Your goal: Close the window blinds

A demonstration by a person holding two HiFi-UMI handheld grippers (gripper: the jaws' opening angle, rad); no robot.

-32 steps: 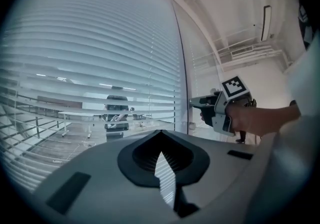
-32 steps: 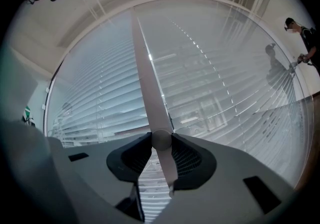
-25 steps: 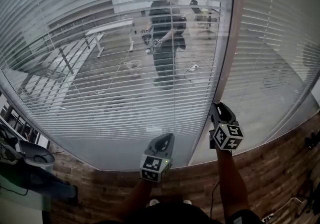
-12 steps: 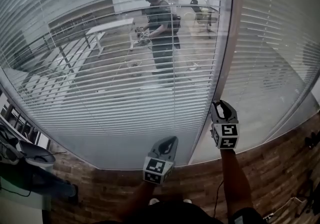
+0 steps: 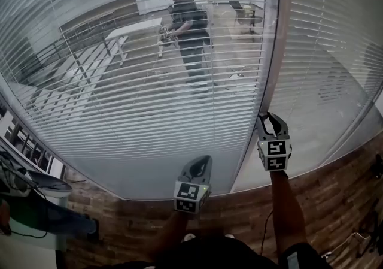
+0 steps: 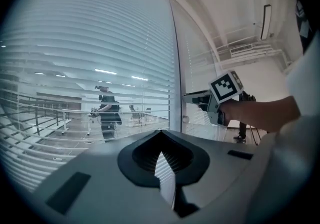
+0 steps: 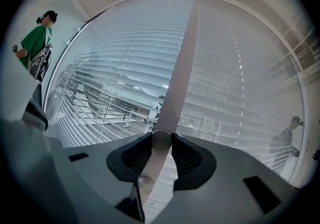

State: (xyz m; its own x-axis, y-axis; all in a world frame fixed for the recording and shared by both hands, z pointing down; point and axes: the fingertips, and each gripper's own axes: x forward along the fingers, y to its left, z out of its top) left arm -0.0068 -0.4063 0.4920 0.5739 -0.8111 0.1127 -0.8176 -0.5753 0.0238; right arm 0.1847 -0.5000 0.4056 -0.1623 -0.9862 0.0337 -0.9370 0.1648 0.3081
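While the slats of the window blinds (image 5: 119,82) on the left pane stand tilted enough that a person (image 5: 185,28) and a table (image 5: 134,29) beyond the glass show through, the closing looks unfinished on that side. The left gripper (image 5: 202,161) waits low and near, just short of the glass. Its jaws are pressed together with nothing between them, and it points roughly level at the slats, so it reads as the spare hand kept out of the way.

Farther right, a tilt wand (image 7: 172,98) hangs along the frame (image 5: 272,52) between the two panes. The right gripper (image 5: 272,118) is clamped across the wand, its pads pressing either side of the thin rod. That crosswise hold is probably meant for twisting the wand by rolling the wrist. The right forearm reaches forward from the body, and the gripper sits level with its marker cube facing up. On the far right pane the slats look more nearly closed.
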